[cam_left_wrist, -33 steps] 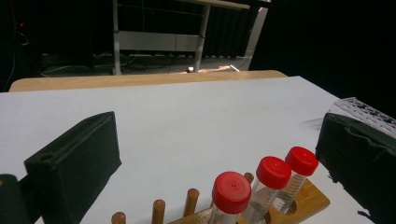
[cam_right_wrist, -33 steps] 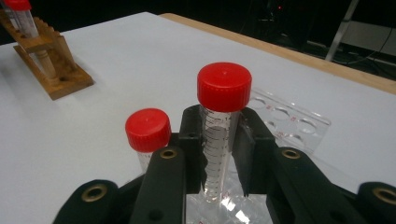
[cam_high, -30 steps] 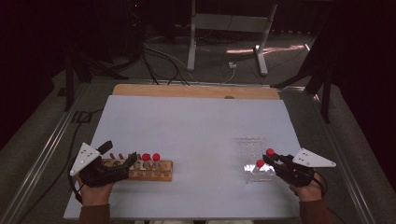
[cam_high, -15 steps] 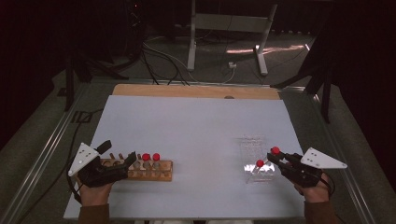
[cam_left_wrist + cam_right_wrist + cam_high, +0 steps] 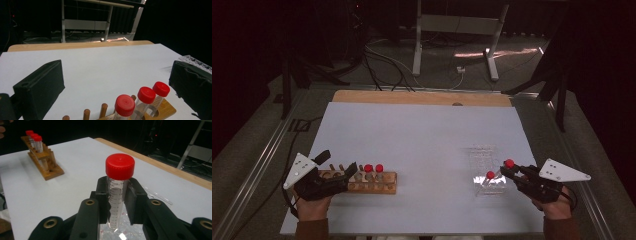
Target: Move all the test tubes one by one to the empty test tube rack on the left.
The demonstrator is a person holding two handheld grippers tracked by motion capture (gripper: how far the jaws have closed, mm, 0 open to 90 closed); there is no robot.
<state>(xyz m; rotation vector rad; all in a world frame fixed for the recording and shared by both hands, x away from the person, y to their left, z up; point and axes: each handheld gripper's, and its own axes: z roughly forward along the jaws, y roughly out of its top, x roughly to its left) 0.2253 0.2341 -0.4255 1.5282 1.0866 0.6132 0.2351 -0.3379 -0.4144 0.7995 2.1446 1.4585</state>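
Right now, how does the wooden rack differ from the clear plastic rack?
The wooden rack is brown and opaque, while the clear plastic rack is see-through. The wooden rack lies by the left gripper, whose fingers are open; the clear plastic rack lies by the right gripper, shut on a red-capped tube. The wooden rack holds three red-capped tubes; the clear one holds one. Both stand on the white table.

Right tongs (image 5: pixel 507 170) pulled back toward the right edge of the surface (image 5: pixel 422 135), away from the clear rack (image 5: pixel 488 170), carrying the red-capped tube (image 5: pixel 118 192) clamped between the jaws. Tube's cap, earlier over the rack's right part, now sits just off its right side. Right hand (image 5: pixel 557 207) dropped a little toward the near edge.
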